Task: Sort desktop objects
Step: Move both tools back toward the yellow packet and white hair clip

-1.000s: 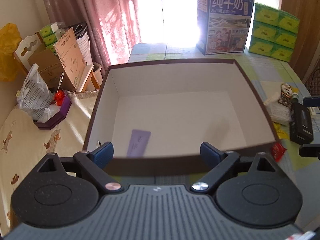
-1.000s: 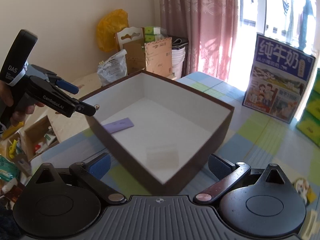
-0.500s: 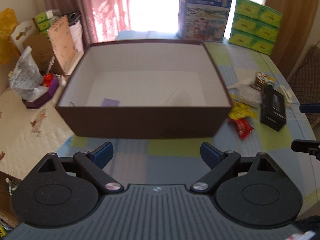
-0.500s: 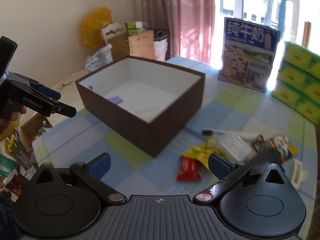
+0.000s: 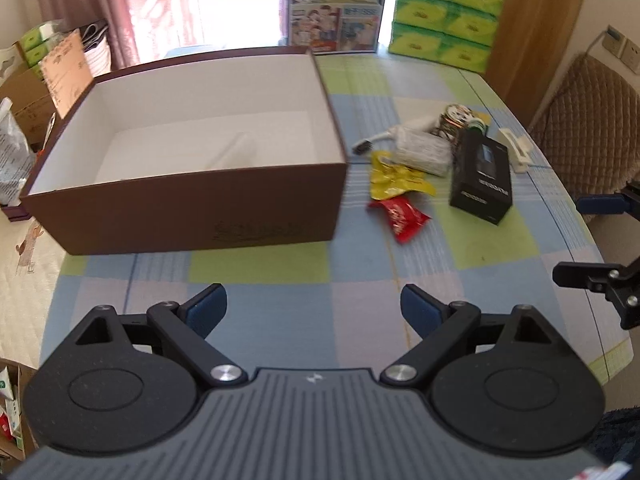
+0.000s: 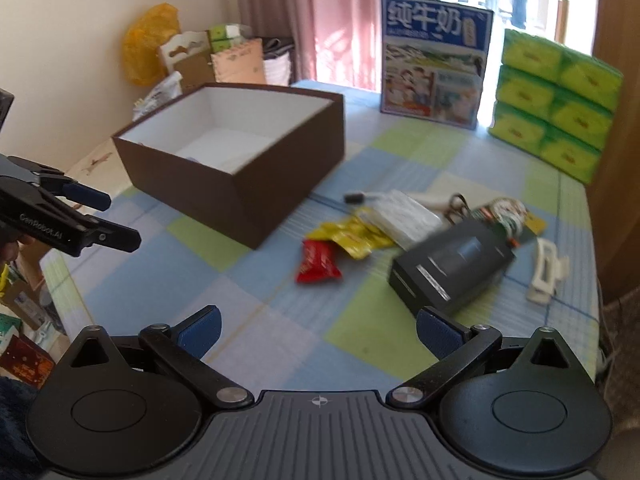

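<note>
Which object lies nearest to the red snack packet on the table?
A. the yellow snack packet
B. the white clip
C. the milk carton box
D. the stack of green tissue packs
A: the yellow snack packet touches the upper end of the red snack packet, while the other things lie farther off across the table.

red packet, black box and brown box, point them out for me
red packet (image 6: 317, 267), right wrist view, middle of the wrapper
black box (image 6: 454, 271), right wrist view, centre of its top face
brown box (image 5: 192, 216), left wrist view, near outer wall
</note>
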Available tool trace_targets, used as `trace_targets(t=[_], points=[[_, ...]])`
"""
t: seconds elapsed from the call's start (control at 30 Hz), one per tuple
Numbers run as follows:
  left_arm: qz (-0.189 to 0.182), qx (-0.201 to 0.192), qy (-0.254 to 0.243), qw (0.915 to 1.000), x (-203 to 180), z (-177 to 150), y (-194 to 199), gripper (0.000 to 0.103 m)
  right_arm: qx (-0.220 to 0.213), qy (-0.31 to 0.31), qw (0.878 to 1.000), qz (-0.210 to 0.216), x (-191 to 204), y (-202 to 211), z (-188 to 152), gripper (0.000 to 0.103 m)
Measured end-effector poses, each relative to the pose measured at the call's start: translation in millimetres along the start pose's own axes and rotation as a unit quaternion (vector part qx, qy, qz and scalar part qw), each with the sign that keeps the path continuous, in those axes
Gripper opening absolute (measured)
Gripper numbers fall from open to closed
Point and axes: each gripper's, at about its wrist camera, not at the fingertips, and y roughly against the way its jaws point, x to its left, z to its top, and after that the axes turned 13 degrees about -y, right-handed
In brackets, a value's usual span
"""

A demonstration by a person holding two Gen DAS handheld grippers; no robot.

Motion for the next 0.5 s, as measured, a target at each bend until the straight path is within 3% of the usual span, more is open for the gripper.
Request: trace_targets(t=[0.23,0.5], points=[[-0.019,0.002,-0.019,0.9996,-30.1,7.9,-14.7,0.092,0.005,-0.021,0.999,-0.025,-31.1,6.1,-9.2,0.101],[-0.04,-0.013,-0.087,0.9953,-79.8,29.7,-40.6,0.091,0.005,-0.062,0.996,-0.059,-71.6,16.8,-18.2,0.101]])
